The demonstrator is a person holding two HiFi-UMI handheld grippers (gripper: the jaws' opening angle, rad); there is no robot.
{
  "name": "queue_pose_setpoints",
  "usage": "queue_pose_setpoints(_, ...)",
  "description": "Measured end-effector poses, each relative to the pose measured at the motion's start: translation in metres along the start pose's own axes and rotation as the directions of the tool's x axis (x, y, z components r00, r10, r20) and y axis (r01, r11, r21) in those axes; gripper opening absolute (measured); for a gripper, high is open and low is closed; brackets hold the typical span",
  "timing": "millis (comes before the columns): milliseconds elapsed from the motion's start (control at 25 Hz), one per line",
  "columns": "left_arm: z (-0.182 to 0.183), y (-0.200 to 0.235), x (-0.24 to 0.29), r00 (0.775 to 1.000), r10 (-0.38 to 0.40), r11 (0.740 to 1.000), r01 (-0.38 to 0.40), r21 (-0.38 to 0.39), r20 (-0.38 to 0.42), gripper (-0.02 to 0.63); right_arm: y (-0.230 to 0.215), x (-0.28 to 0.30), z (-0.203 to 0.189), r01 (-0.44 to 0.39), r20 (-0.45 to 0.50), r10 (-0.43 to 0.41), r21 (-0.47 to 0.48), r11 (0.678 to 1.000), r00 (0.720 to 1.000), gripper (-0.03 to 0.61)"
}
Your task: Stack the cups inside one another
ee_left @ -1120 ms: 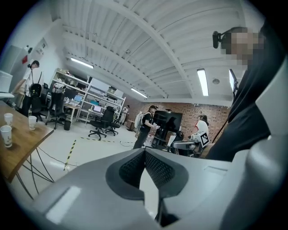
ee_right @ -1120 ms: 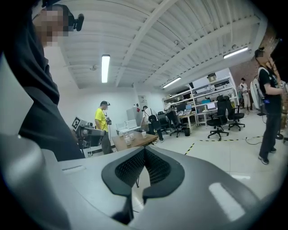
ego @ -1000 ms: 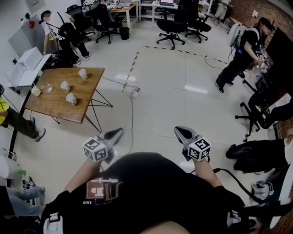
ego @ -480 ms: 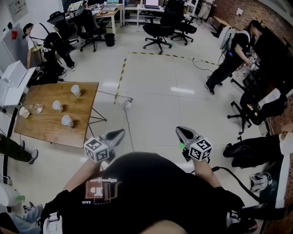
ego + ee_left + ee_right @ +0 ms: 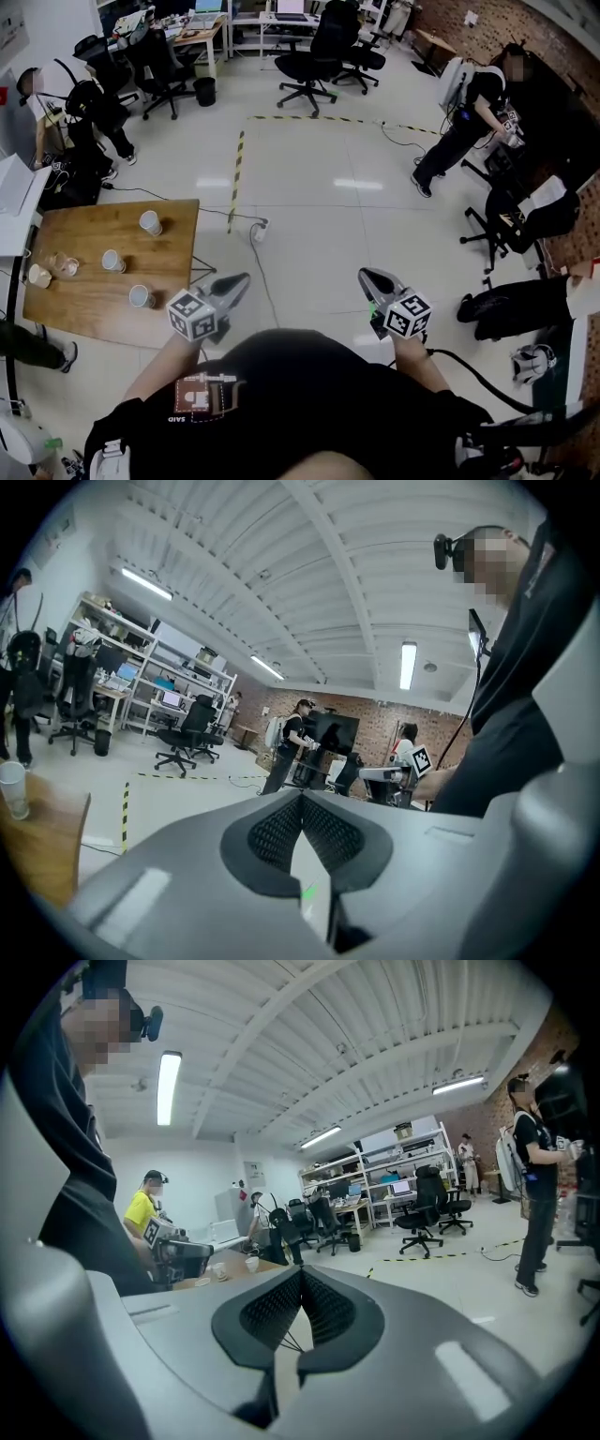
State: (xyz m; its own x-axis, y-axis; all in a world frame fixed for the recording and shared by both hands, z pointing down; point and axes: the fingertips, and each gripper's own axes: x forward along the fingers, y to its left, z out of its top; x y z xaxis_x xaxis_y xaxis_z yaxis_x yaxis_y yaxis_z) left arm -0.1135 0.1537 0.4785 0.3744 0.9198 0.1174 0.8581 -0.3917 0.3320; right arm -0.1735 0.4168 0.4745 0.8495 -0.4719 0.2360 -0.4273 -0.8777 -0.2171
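**Cups wait unstacked as both grippers hang shut and empty**

A person stands on the open office floor with the left gripper (image 5: 236, 281) and right gripper (image 5: 368, 276) held out at waist height. Each has its jaws pressed together on nothing. The white cups (image 5: 112, 261) stand singly, none nested, on the wooden desk (image 5: 94, 319). In the head view the desk lies at about nine o'clock from the left gripper, whose nose points toward one o'clock, away from them. The nearest cup (image 5: 141, 296) sits by the desk's near edge. The left gripper is plainly the nearer of the two, and a turn leftward looks needed before either can reach. Stacking has not begun.
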Motion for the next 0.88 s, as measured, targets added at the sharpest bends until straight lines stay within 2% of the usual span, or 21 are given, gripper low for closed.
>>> queue_pose_setpoints(240, 0.006, 0.026, 0.053, 0.998, 0.056, 0.998, -0.056, -0.009, -0.002, 0.003, -0.063, 0.035, 0.011, -0.058, -0.019, 0.058, -0.009, 0.998, 0.998, 0.014)
queue_pose_setpoints(440, 0.029, 0.048, 0.104, 0.985, 0.166, 0.986, -0.164, -0.037, 0.047, 0.003, -0.121, 0.075, 0.036, -0.181, -0.061, 0.176, -0.088, 0.980, 0.982, 0.014)
queue_pose_setpoints(600, 0.044, 0.062, 0.134, 0.968, 0.239, 0.971, -0.239, -0.014, 0.071, 0.003, -0.158, 0.107, 0.066, -0.271, -0.064, 0.265, -0.138, 0.953, 0.962, 0.014)
queue_pose_setpoints(720, 0.055, 0.072, 0.151, 0.960, 0.268, 0.963, -0.267, -0.020, 0.081, 0.003, -0.182, 0.132, 0.078, -0.296, -0.063, 0.290, -0.142, 0.945, 0.955, 0.014)
queue_pose_setpoints(880, 0.059, 0.096, 0.149, 0.952, 0.296, 0.955, -0.295, -0.023, 0.074, 0.003, -0.190, 0.168, 0.084, -0.314, -0.074, 0.307, -0.131, 0.940, 0.949, 0.014)
